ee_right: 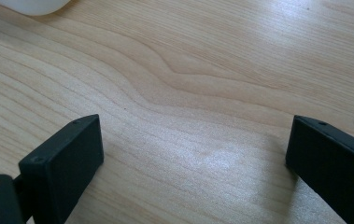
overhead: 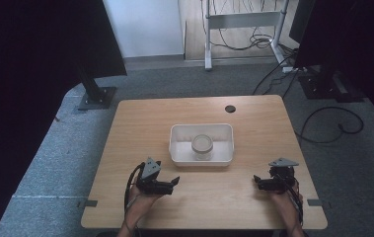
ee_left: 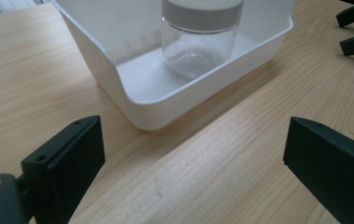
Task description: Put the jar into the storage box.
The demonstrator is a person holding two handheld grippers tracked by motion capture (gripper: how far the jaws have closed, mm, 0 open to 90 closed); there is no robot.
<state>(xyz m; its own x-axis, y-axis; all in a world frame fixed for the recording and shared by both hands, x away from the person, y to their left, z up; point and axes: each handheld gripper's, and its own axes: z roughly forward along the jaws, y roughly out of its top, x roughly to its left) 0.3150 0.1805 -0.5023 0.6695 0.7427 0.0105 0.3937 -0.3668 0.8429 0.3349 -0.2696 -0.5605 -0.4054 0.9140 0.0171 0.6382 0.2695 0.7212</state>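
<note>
A clear jar [overhead: 202, 146] with a white lid is standing upright inside the white tray [overhead: 177, 148] at mid-bench [overhead: 140, 118]. The left claw [overhead: 174, 181] and right claw [overhead: 256, 180] are resting near the front edge, both released, gripping nothing. Probably 1 should be steadying the tray while the other is approaching the jar squarely.

Left gripper [overhead: 173, 182] and right gripper [overhead: 256, 180] both gape wide, low
</note>
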